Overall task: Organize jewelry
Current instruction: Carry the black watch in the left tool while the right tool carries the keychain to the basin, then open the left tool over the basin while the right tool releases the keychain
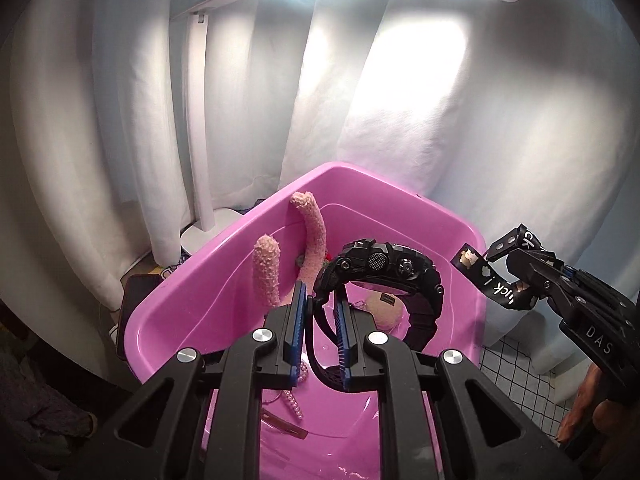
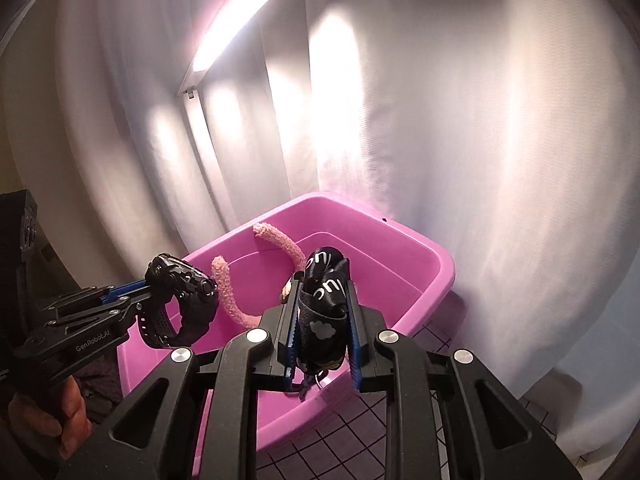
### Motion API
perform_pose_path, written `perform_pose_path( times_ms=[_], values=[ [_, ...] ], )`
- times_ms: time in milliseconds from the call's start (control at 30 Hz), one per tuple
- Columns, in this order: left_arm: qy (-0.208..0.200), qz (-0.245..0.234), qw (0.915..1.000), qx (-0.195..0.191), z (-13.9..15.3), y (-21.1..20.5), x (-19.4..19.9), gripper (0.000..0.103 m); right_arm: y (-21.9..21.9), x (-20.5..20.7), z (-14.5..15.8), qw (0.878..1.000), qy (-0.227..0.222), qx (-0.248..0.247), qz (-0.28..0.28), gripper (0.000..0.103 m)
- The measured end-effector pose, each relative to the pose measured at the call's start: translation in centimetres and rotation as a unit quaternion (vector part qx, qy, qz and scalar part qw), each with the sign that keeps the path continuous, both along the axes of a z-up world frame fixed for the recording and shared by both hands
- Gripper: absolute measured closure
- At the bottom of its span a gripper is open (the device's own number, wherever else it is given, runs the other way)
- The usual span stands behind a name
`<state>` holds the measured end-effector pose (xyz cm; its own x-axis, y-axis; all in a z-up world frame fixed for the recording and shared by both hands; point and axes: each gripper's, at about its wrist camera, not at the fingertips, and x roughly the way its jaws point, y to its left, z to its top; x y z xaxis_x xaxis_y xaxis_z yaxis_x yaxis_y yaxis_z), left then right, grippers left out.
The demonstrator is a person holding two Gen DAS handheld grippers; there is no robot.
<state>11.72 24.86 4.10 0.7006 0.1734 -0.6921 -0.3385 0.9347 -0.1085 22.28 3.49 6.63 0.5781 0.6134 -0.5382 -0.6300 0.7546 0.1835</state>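
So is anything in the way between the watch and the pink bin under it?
Nothing visible blocks it. The left hand-held gripper holds the black watch by its strap above the open pink bin, with bare floor below beside the fuzzy pink headband.

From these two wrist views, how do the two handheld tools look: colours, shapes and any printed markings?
Both tools are black, angular plastic frames with cut-out windows and round silver bolt heads. Each finger carries a blue ribbed pad. The left tool bears white lettering "GenRobot.AI" on its side. The right tool shows white letters "DAS" on its body. No cables or sleeves are visible; only a bare hand grips the left handle.
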Motion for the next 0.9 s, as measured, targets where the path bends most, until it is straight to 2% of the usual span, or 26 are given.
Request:
perform_pose_path(
  times_ms=[367,433,500,567,633,667,700,733,767,833,867,900],
  values=[
    [0.069,-0.007,0.9974,-0.016,-2.8,2.9,2.7,0.088,5.0,4.0,-2.6,0.996,0.080,-0.042,0.006,0.083],
    [0.072,-0.010,0.9971,-0.021,-2.9,3.2,3.0,0.087,5.6,4.5,-3.1,0.994,0.093,-0.050,0.006,0.083],
    [0.073,-0.005,0.9973,-0.009,-2.7,3.3,3.2,0.086,6.2,4.9,-3.5,0.993,0.103,-0.058,0.005,0.083],
    [0.070,-0.012,0.9972,-0.022,-2.6,3.6,3.4,0.087,6.5,5.2,-3.7,0.992,0.111,-0.063,0.004,0.083],
    [0.069,-0.013,0.9974,-0.018,-2.4,3.6,3.6,0.087,6.8,5.6,-3.8,0.991,0.115,-0.070,-0.001,0.082],
    [0.070,-0.014,0.9973,-0.016,-2.4,3.5,3.7,0.087,6.9,5.8,-3.8,0.991,0.116,-0.071,-0.002,0.079],
    [0.072,-0.012,0.9972,-0.015,-2.4,3.5,3.6,0.086,7.0,5.8,-3.8,0.991,0.115,-0.074,-0.007,0.065],
    [0.074,-0.011,0.9971,-0.015,-2.4,3.5,3.6,0.082,7.0,5.9,-3.7,0.991,0.112,-0.076,-0.011,0.047],
    [0.076,-0.009,0.9969,-0.015,-2.5,3.6,3.6,0.077,7.0,5.8,-3.5,0.991,0.106,-0.074,-0.015,0.044],
    [0.079,0.003,0.9967,-0.014,-2.7,3.9,3.6,0.029,6.8,5.6,-3.1,0.992,0.098,-0.075,-0.019,0.043],
    [0.074,0.010,0.9971,-0.015,-2.6,4.1,3.3,0.023,6.8,5.6,-3.0,0.992,0.096,-0.075,-0.020,0.043],
    [0.069,0.013,0.9974,-0.016,-2.5,4.2,3.1,0.025,6.8,5.6,-2.9,0.992,0.096,-0.075,-0.020,0.043]
  ],
)
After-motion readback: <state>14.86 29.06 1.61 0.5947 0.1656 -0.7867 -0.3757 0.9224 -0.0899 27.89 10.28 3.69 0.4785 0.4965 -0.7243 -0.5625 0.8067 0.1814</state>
